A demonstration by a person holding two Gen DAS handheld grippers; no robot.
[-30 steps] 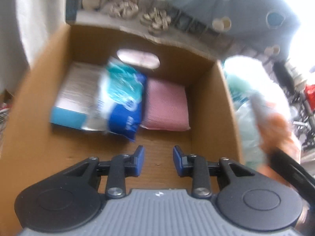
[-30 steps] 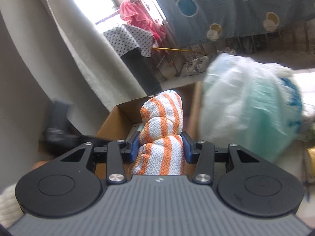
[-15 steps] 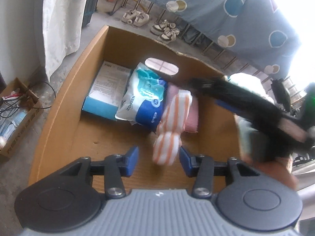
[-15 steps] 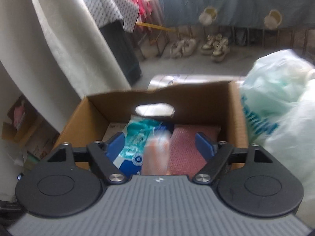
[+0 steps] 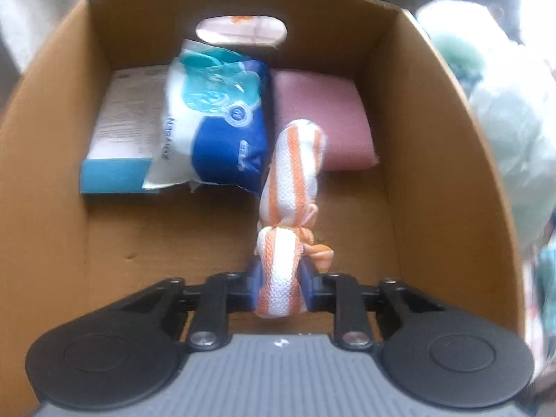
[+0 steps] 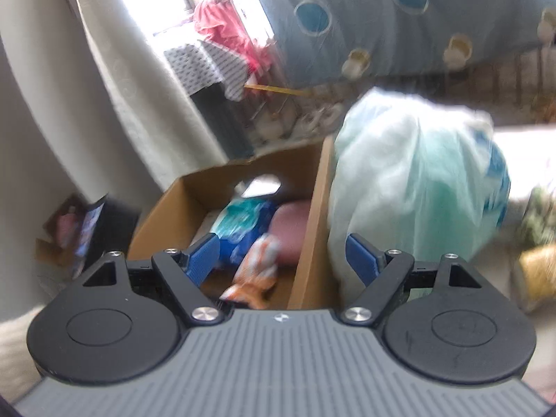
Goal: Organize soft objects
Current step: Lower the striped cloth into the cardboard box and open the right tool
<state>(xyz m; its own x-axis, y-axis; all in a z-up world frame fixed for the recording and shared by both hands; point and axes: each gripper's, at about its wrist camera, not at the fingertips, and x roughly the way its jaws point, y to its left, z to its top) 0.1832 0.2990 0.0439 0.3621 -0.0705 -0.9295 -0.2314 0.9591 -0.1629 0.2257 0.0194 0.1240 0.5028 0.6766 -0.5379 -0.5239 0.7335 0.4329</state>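
Note:
An orange-and-white striped towel (image 5: 290, 187) lies rolled inside the cardboard box (image 5: 441, 160). My left gripper (image 5: 280, 279) is shut on the towel's near end, low in the box. Its far end rests on a pink folded cloth (image 5: 323, 111). A blue-and-white soft pack (image 5: 215, 118) and a flat light-blue box (image 5: 121, 132) lie beside it. My right gripper (image 6: 283, 255) is open and empty above the box's near right wall (image 6: 309, 236); the towel (image 6: 259, 271) shows blurred below it.
A pale green plastic bag (image 6: 410, 187) stands against the box's right side, also in the left wrist view (image 5: 514, 114). A white curtain (image 6: 114, 80) hangs left. A small carton (image 6: 69, 229) sits on the floor at left.
My right gripper let the striped towel go into the box and drew back, open. My left gripper closed on the towel's near end.

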